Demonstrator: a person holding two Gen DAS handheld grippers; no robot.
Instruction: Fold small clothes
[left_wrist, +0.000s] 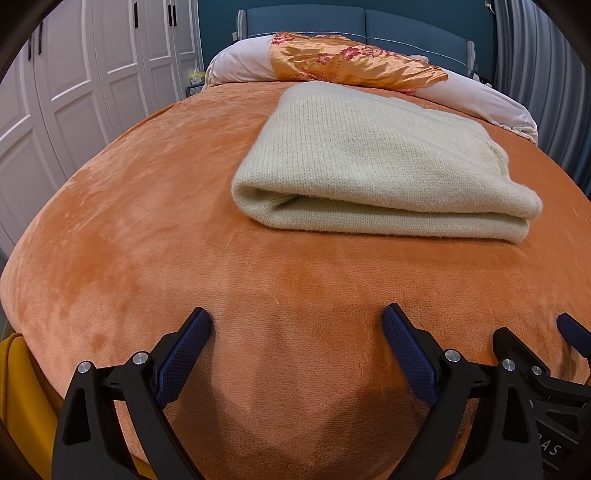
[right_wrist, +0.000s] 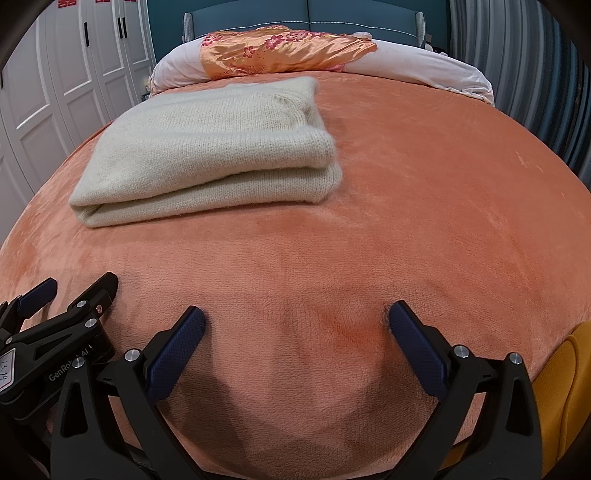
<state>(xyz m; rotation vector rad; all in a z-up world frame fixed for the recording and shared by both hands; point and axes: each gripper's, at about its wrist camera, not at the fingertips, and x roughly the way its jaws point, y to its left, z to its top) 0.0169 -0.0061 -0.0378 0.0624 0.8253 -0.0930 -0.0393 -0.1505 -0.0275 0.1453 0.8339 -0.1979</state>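
A folded cream sweater (left_wrist: 384, 162) lies on the orange blanket (left_wrist: 147, 221). The left gripper (left_wrist: 295, 321) hangs spread wide, well short of it.

Folded sweater (left_wrist: 376, 155) lies on the bed (left_wrist: 147, 221), midway up; pillows (left_wrist: 347, 59) behind it along the head edge; both hand-held grippers, left (left_wrist: 295, 325) and right (right_wrist: 295, 321), side by side at the foot edge.

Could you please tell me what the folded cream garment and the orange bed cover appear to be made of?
Garment: knitted, probably wool or acrylic; visible knit rows and a fuzzy halo at the edges. Bed cover: plush fleece, likely synthetic; short matte pile with brushed light-and-dark patches.
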